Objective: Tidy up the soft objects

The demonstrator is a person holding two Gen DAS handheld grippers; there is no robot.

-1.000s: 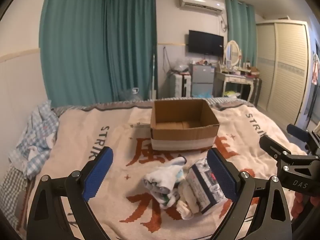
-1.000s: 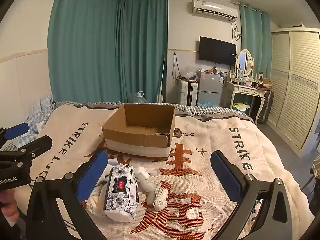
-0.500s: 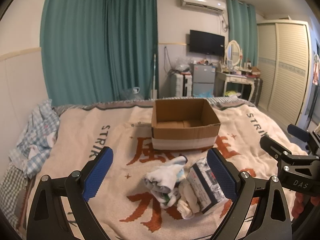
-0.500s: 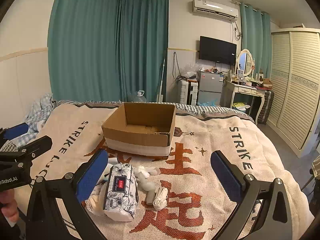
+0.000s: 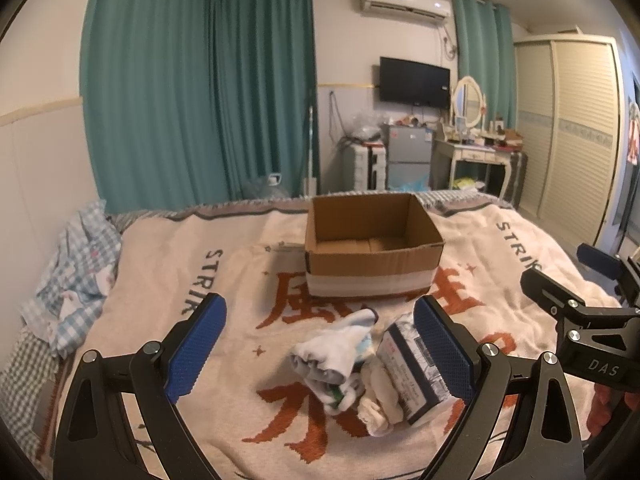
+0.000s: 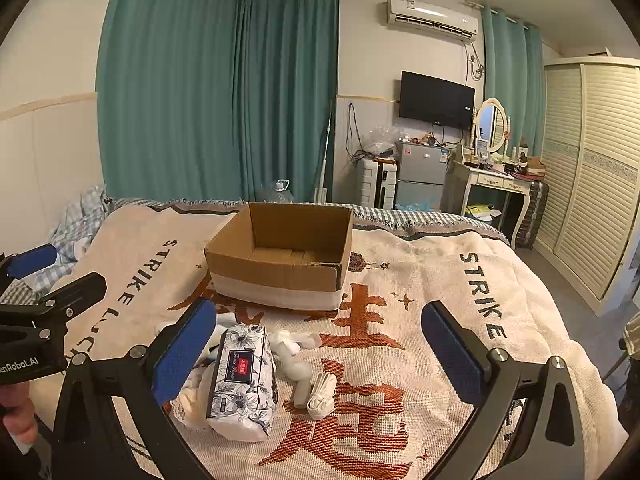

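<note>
An open, empty cardboard box [image 5: 372, 248] stands on the bed blanket [image 5: 224, 280]; it also shows in the right wrist view [image 6: 280, 264]. In front of it lies a small pile: a rolled white cloth [image 5: 332, 356], a flowered tissue pack [image 5: 412, 376] [image 6: 242, 376], and white socks [image 6: 308, 376]. My left gripper [image 5: 320, 348] is open and empty, held above the pile. My right gripper [image 6: 320, 356] is open and empty, held just right of the tissue pack. Each gripper shows at the other view's edge.
A crumpled checked cloth [image 5: 76, 272] lies at the bed's left edge by the wall. Beyond the bed's far end stand teal curtains [image 5: 200, 100], a small fridge [image 5: 408, 160], a dressing table [image 5: 476, 156] and a wardrobe [image 5: 580, 132] on the right.
Both views have shifted only slightly; the box and pile sit a touch lower in the left wrist view. The grippers stay open and nothing was taken hold of.
</note>
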